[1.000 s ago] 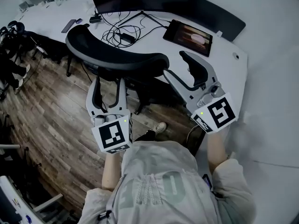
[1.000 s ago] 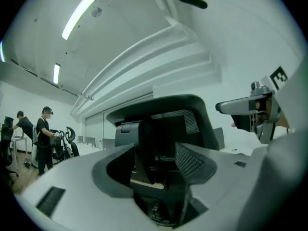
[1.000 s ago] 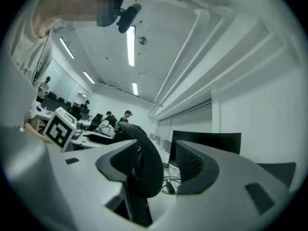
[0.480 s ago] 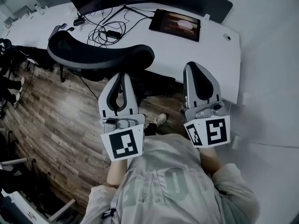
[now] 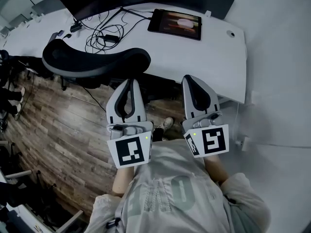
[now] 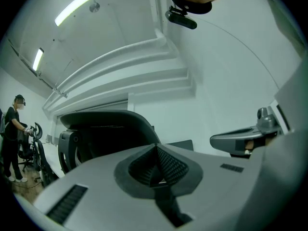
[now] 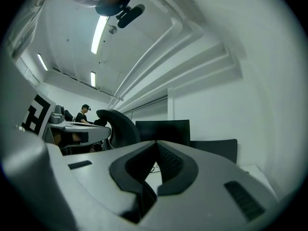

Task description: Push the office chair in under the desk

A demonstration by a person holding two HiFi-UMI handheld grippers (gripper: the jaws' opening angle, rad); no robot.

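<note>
Black chair (image 5: 97, 62), white desk (image 5: 194, 57), brownish floor (image 5: 63, 130).

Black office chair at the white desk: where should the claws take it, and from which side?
Best bet: take the black curved-back office chair by its backrest's top rim, coming from behind it. The rim arcs broadside toward both claws, and the white desk lies beyond it. The left claw and right claw are both shut, empty.

Right gripper (image 7: 156, 146) fills my lower frame, jaws pressed together, nothing between them. Just above its tips I note the office chair (image 7: 117, 128) backrest left of centre, a dark monitor (image 7: 166, 130) beside it.
</note>
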